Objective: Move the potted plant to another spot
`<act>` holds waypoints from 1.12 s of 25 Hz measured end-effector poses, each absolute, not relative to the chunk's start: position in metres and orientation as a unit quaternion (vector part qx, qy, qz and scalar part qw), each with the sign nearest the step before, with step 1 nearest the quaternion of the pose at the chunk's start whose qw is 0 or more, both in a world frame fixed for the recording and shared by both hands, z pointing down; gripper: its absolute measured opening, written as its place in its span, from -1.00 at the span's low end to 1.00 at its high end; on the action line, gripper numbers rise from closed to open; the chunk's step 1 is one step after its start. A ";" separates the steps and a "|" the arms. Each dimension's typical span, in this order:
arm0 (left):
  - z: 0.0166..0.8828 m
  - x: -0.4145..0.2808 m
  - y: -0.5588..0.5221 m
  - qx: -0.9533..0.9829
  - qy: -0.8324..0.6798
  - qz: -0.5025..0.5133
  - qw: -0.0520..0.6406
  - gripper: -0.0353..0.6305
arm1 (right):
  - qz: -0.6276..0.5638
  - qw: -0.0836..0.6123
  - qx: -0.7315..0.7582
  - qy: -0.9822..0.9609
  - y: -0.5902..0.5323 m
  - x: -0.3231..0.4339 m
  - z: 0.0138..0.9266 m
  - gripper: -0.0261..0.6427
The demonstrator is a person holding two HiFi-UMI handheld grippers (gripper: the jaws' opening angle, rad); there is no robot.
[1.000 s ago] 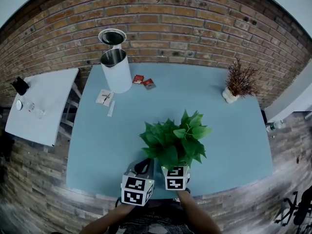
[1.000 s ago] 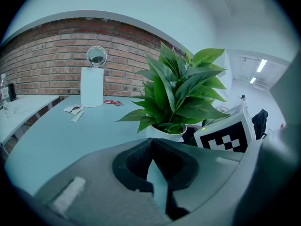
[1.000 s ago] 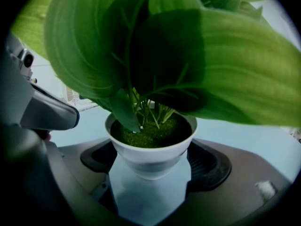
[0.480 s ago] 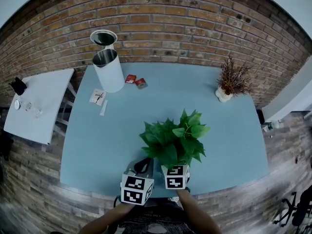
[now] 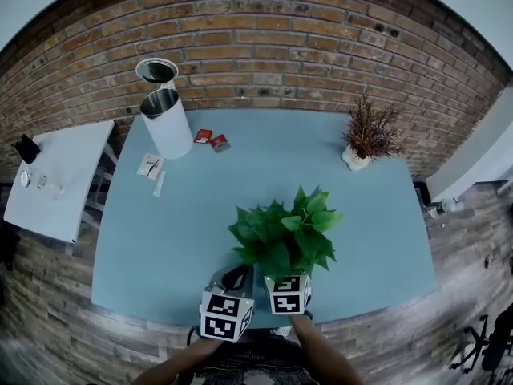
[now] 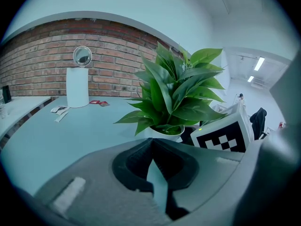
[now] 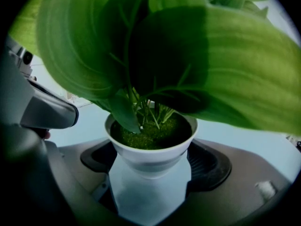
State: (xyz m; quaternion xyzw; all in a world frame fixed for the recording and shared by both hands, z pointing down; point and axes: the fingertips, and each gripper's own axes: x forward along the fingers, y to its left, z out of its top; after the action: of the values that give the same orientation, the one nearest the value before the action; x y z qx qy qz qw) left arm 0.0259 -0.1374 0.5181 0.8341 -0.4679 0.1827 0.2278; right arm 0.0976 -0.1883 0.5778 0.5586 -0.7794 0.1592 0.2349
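The potted plant (image 5: 284,235) has big, smooth, shiny green leaves. Its pot (image 7: 150,152) is round and white, wide at the top and narrow at the bottom, with bumpy green moss inside. It is near the front edge of the flat, smooth blue table (image 5: 184,215).

The right gripper (image 7: 150,175) has its two jaws partly apart, one on each side of the pot, and they squeeze it (I cannot tell if the pot is lifted off the table).

The left gripper (image 6: 153,157) is just beside it on the left. Its jaw tips are pressed together with nothing between them.

Both forearms (image 5: 325,359) come in from the bottom, close together, pointing toward the rough brick wall (image 5: 264,38).
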 end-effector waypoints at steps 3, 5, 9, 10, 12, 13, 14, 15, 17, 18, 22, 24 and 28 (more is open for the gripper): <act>0.518 0.035 -0.136 0.835 -0.467 0.183 0.227 -0.90 | 0.155 0.236 0.560 -0.779 -0.189 0.106 0.575 0.47; 0.518 0.039 -0.136 0.834 -0.468 0.182 0.226 -0.90 | 0.152 0.237 0.562 -0.778 -0.189 0.112 0.573 0.47; 0.517 0.048 -0.137 0.833 -0.472 0.181 0.226 -0.90 | 0.147 0.238 0.563 -0.777 -0.191 0.124 0.568 0.47; 0.517 0.051 -0.137 0.832 -0.473 0.181 0.226 -0.90 | 0.147 0.238 0.563 -0.778 -0.191 0.127 0.568 0.47; 0.518 0.056 -0.137 0.831 -0.474 0.181 0.227 -0.90 | 0.149 0.236 0.562 -0.779 -0.190 0.131 0.569 0.47; 0.518 0.059 -0.137 0.831 -0.474 0.181 0.227 -0.90 | 0.149 0.234 0.560 -0.780 -0.190 0.133 0.569 0.47; 0.518 0.061 -0.137 0.831 -0.474 0.181 0.227 -0.90 | 0.149 0.233 0.560 -0.781 -0.191 0.135 0.569 0.47; 0.518 0.064 -0.138 0.831 -0.475 0.181 0.226 -0.90 | 0.148 0.233 0.559 -0.782 -0.191 0.137 0.568 0.47; 0.518 0.070 -0.139 0.831 -0.476 0.180 0.226 -0.90 | 0.146 0.233 0.559 -0.782 -0.193 0.143 0.567 0.47; 0.518 0.073 -0.139 0.831 -0.476 0.180 0.225 -0.90 | 0.145 0.233 0.558 -0.783 -0.193 0.146 0.567 0.47; 0.519 0.083 -0.140 0.830 -0.478 0.181 0.225 -0.90 | 0.142 0.231 0.557 -0.785 -0.195 0.155 0.567 0.47; 0.520 0.089 -0.141 0.830 -0.478 0.181 0.225 -0.90 | 0.143 0.231 0.558 -0.784 -0.194 0.161 0.567 0.47; 0.520 0.101 -0.143 0.830 -0.478 0.179 0.225 -0.90 | 0.144 0.231 0.557 -0.784 -0.196 0.172 0.567 0.47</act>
State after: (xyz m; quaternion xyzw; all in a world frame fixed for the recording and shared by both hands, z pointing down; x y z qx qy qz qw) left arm 0.1007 -0.1431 0.5197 0.8299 -0.4781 0.1794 0.2246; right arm 0.1716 -0.1959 0.5673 0.5574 -0.7845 0.1438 0.2308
